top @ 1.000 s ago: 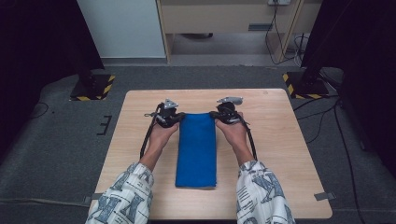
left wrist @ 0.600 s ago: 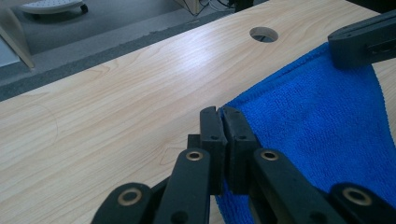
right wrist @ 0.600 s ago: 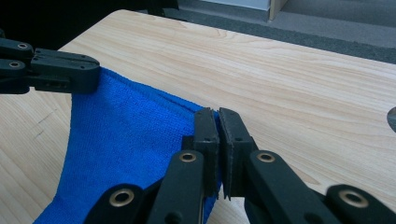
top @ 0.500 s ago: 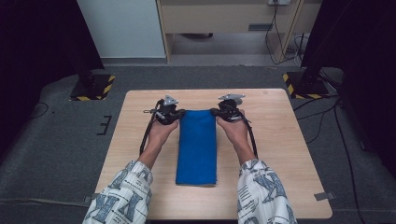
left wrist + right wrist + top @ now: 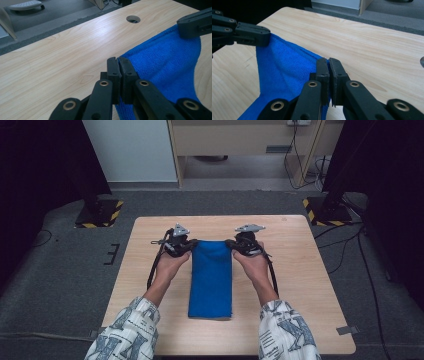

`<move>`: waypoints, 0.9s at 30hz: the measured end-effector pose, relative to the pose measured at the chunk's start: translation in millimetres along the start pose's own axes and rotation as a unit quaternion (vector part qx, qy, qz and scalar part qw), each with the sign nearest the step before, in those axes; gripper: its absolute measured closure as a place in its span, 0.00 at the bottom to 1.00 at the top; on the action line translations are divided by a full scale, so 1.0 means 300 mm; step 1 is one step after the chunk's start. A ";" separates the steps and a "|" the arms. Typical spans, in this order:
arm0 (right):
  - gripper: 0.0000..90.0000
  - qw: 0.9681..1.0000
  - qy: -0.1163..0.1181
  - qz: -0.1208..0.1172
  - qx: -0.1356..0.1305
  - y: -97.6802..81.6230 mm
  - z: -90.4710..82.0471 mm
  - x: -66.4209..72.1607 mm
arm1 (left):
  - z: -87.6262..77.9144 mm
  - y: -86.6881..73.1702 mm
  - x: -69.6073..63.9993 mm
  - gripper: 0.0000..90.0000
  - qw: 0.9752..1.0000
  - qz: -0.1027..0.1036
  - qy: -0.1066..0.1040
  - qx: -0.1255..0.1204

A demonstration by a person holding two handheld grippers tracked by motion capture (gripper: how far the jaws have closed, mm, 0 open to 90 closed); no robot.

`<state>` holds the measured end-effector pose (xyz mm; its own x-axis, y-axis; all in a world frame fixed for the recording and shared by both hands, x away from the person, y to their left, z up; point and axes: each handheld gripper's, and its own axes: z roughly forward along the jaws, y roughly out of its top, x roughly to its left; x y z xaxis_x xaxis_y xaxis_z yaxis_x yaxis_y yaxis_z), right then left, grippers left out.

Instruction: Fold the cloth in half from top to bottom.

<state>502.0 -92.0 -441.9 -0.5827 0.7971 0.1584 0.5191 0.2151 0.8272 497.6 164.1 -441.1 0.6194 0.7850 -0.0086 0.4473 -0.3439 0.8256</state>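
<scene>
Nearest the person, the blue cloth [image 5: 210, 280] lies as a long folded strip down the middle of the table [image 5: 305, 285], near end flat on the wood. Farther up, both hands sit at its far end: left gripper [image 5: 184, 246] on the far-left corner, right gripper [image 5: 239, 245] on the far-right corner. Left gripper view has its jaws pressed together w/ cloth edge pinched between; right gripper view shows the same on its corner. Far edge is lifted a bit off the table and sags between the two.

Step in hand, prob.: picking up the far end to fold it back toward the person. Next move needs both corners raised evenly and carried over the near end w/o slipping.

Left gripper view also shows a round hole [image 5: 133, 19] in the table beyond; high view doesn't make it out clearly.
</scene>
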 end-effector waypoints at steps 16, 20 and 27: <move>0.97 1.000 0.019 -0.005 0.004 -0.070 -0.041 0.038 | -0.053 -0.055 -0.031 0.97 1.000 0.003 -0.020 -0.002; 0.97 1.000 0.025 -0.011 0.002 -0.091 -0.054 0.054 | -0.070 -0.067 -0.045 0.97 1.000 0.008 -0.024 -0.003; 0.97 0.999 0.040 -0.014 0.007 -0.154 -0.081 0.076 | -0.099 -0.109 -0.074 0.97 0.999 0.015 -0.036 0.001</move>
<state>449.4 -97.4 -463.2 -0.6443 0.7437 0.1784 0.5107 0.2446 0.8242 450.0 173.2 -451.2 0.6768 0.7357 -0.0251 0.4298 -0.3672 0.8249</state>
